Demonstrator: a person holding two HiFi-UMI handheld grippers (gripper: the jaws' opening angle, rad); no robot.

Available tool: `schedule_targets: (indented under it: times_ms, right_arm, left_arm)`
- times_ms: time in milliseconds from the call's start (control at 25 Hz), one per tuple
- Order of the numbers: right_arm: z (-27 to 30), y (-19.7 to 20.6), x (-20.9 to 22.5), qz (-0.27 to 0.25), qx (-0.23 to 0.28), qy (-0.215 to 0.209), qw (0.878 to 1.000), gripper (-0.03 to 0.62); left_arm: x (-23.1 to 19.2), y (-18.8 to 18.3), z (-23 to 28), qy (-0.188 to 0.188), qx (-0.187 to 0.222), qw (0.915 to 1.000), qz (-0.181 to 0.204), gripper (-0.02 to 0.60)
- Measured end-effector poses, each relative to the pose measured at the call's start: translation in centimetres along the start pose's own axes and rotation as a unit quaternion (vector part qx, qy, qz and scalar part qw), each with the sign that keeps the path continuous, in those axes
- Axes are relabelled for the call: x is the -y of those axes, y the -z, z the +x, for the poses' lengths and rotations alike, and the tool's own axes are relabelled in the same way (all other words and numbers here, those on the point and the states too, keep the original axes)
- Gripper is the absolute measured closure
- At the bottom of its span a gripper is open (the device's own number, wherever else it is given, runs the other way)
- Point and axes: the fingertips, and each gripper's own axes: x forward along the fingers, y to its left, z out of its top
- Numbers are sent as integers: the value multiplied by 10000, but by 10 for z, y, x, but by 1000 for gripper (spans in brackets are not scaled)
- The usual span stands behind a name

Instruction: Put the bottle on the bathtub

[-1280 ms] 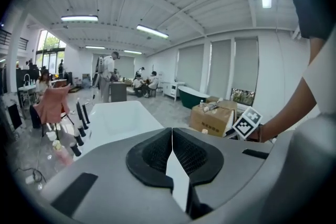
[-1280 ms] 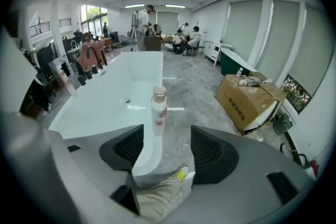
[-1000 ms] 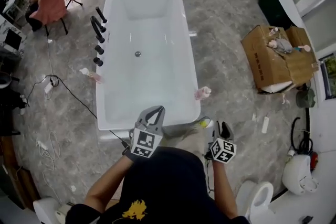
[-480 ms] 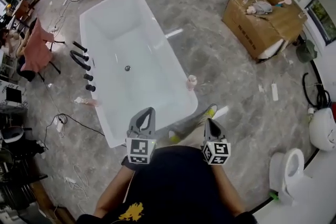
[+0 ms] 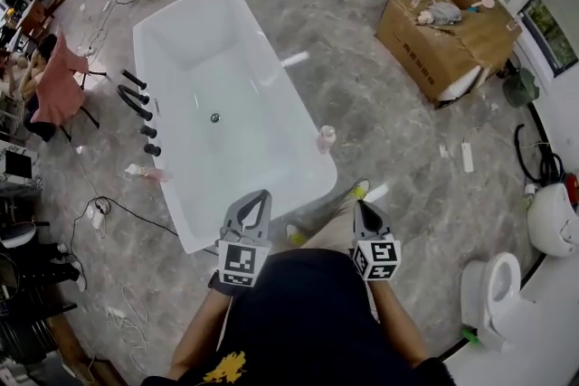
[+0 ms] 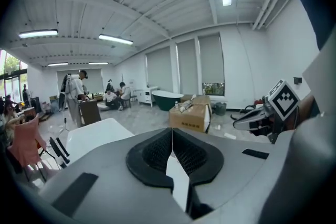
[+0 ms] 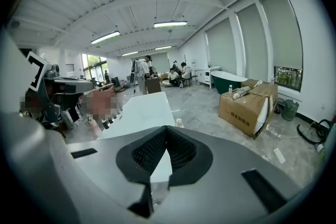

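- On the bathtub's (image 5: 188, 10) right rim, near the end closest to you, a small pale bottle (image 5: 326, 138) stands upright. By my judgement the placing is done.
- Your left gripper (image 5: 256, 205) has its jaws pressed together with nothing between them. The left gripper view shows the ribbed pads meeting along one seam.
- Your right gripper (image 5: 363, 217) is the same, jaws together and empty. You hold both tongs close in front of your body, well apart from the bottle.
- Nothing of the task itself looks left to do. At most you might check that the bottle sits squarely on the rim and not at its outer edge, which I cannot tell from above.
- From the head view you get the whole layout: the tub, the black taps (image 5: 137, 108) on its left side, and the cardboard box (image 5: 439, 50) off to the right.
- From the right gripper view you get the bottle from low down, just past the jaw tips, beside the tub's white top.
- From the left gripper view you get no bottle at all, but it does catch your right gripper at its right side.
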Motion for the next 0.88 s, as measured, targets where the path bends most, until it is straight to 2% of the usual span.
schedule_targets:
  times_ms: [440, 880]
  right_arm:
    - [1, -18, -10, -265, -27, -273, 9993, 594]
    - [-4, -46, 14, -422, -99, -449, 9981, 594]
  left_arm:
    - [-20, 18, -22, -249, -92, 9993, -246, 561]
    - [-6, 16, -19, -34, 17, 9996, -279, 561]
